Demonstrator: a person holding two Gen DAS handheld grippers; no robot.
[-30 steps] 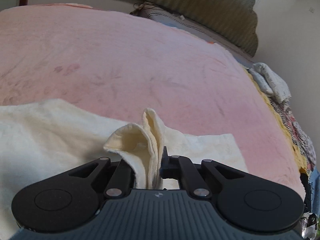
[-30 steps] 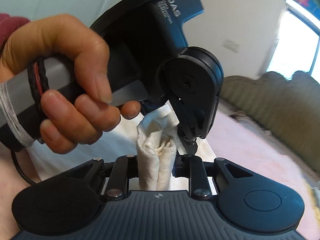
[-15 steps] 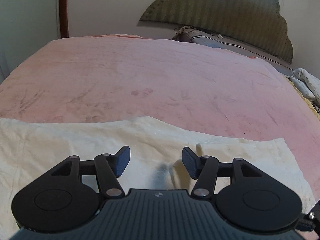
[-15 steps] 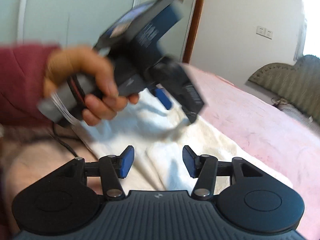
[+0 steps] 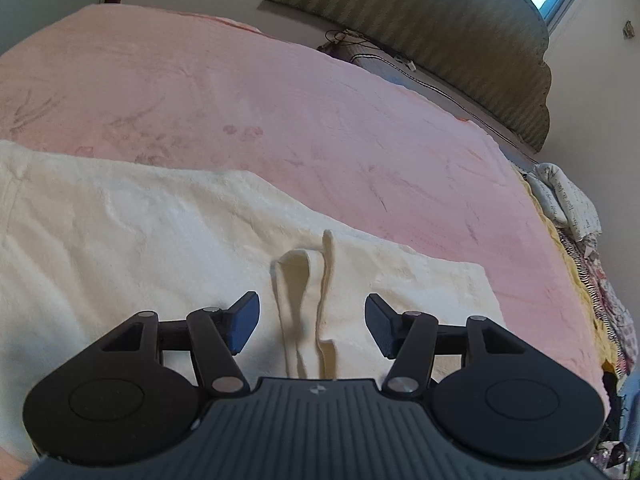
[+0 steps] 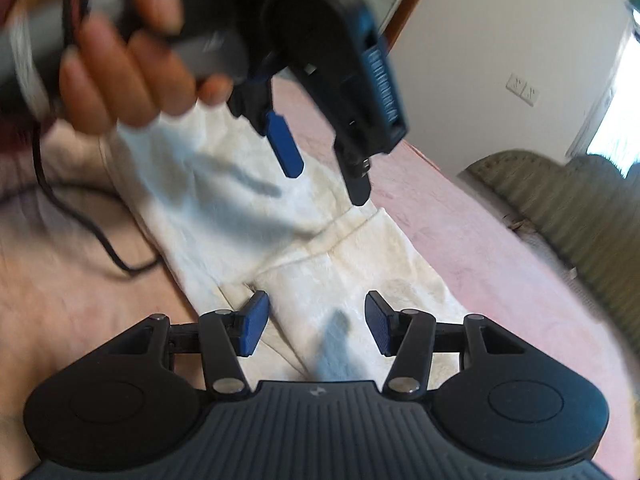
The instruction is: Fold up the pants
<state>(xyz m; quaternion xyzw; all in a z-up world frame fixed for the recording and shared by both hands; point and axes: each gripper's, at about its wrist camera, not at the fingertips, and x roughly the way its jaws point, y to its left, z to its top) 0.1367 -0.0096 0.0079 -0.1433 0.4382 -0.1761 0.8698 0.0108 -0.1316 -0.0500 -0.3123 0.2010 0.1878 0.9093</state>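
Left wrist view, foreground: left gripper [image 5: 312, 326], ribbed grey body, black linkage arms, blue pads set wide with nothing pressed between them. A raised pleat of the cream pants [image 5: 140, 248] stands between the pads without touching either. The pants, a soft nubbly fabric, lie flat across the lower and left parts of the frame on a pink blanket [image 5: 280, 120] with a faint brushed nap. Beyond, at upper right, a scalloped olive headboard [image 5: 460, 44] with ribbed quilting stands against a pale wall, and a window corner shows at the top right edge.

Right wrist view, foreground: right gripper [image 6: 316, 328], pads likewise spread wide above the pants [image 6: 340, 264], gripping nothing. At upper left, a blurred hand [image 6: 132, 68] holds the left gripper [image 6: 320, 164], its fingers apart over the cloth.
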